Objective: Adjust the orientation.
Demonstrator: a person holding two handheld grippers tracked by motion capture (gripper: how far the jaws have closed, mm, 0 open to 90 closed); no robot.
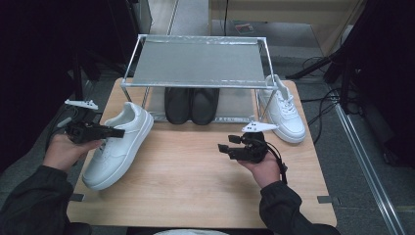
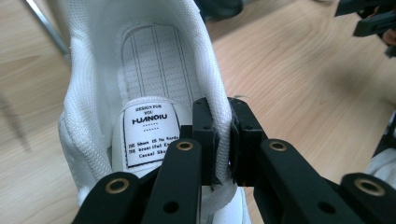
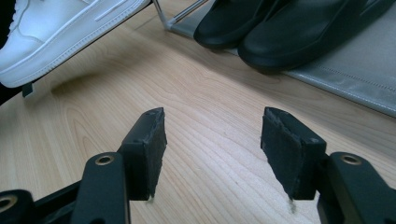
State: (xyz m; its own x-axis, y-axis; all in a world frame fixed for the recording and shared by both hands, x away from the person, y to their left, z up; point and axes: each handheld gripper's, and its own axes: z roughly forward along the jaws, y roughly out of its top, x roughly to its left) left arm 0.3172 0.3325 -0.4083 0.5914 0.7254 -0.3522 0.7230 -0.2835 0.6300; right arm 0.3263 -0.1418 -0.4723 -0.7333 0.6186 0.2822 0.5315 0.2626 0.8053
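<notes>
A white sneaker (image 1: 117,147) sits at the table's left side, toe toward the person. My left gripper (image 1: 115,132) is shut on the side wall of its collar near the heel. In the left gripper view both pads pinch that padded wall (image 2: 223,135), and the insole label of the sneaker (image 2: 144,70) is visible. In the right gripper view the white sneaker (image 3: 60,28) looks tilted, with a shadow under its sole. My right gripper (image 1: 224,149) hovers over the table's middle right, open, and nothing lies between its jaws (image 3: 212,135).
A metal two-level rack (image 1: 198,61) stands at the table's back. A pair of black shoes (image 1: 191,105) rests on its lower shelf (image 3: 364,79). A second white sneaker (image 1: 284,115) lies to the right of the rack. Bare wood (image 1: 186,166) lies between my hands.
</notes>
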